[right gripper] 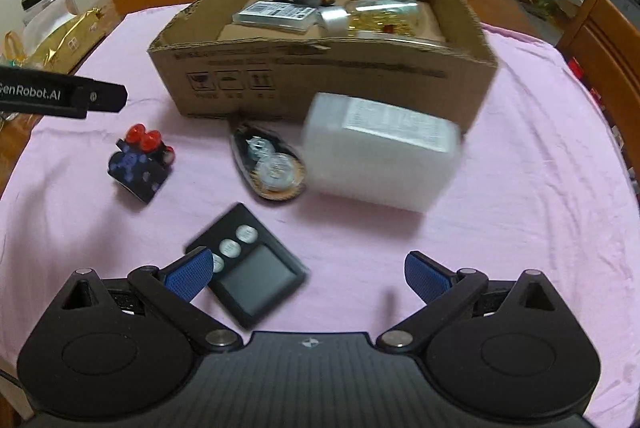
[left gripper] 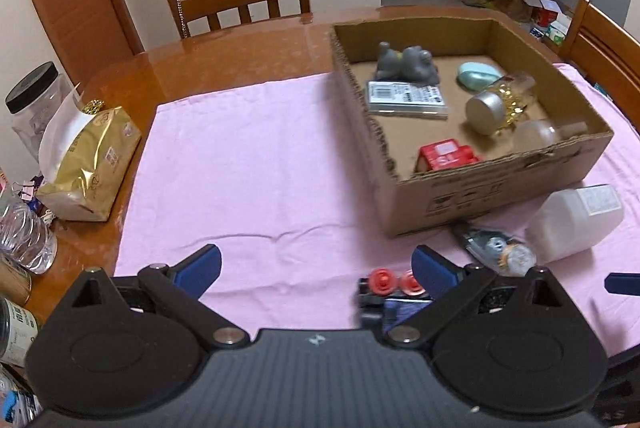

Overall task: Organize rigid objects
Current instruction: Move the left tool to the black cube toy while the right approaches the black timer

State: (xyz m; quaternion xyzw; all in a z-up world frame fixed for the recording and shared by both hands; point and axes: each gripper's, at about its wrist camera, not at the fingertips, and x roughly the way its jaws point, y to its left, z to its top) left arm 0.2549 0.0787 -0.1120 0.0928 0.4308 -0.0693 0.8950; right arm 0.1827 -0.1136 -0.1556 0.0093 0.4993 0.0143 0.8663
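A shallow corrugated cardboard box (right gripper: 320,76) with ragged cut edges sits on a soft, faintly creased pink cloth (left gripper: 248,156) over a glossy wooden table (left gripper: 224,48). Inside it lie a smooth grey animal figurine (left gripper: 406,65), a flat clear-wrapped card pack (left gripper: 406,99), a rounded pale-teal case (left gripper: 478,74), a small red block (left gripper: 446,156) and a glass jar (right gripper: 380,14) of gold bits, tipped on its side with its silver lid toward the box's left wall. On the cloth just in front of the box, a translucent white plastic bottle (right gripper: 380,156) lies on its side, blurred, long axis running left to right. Beside it rests a dark oval dish (right gripper: 270,164) of shiny round pieces, and farther left a dark blue toy (right gripper: 138,164) with red knobs. A flat black rectangular scale (right gripper: 250,264) lies askew, touching the right gripper's left finger. The right gripper (right gripper: 308,272) is spread wide and holds nothing; the left gripper (left gripper: 318,266) is likewise spread wide and empty.
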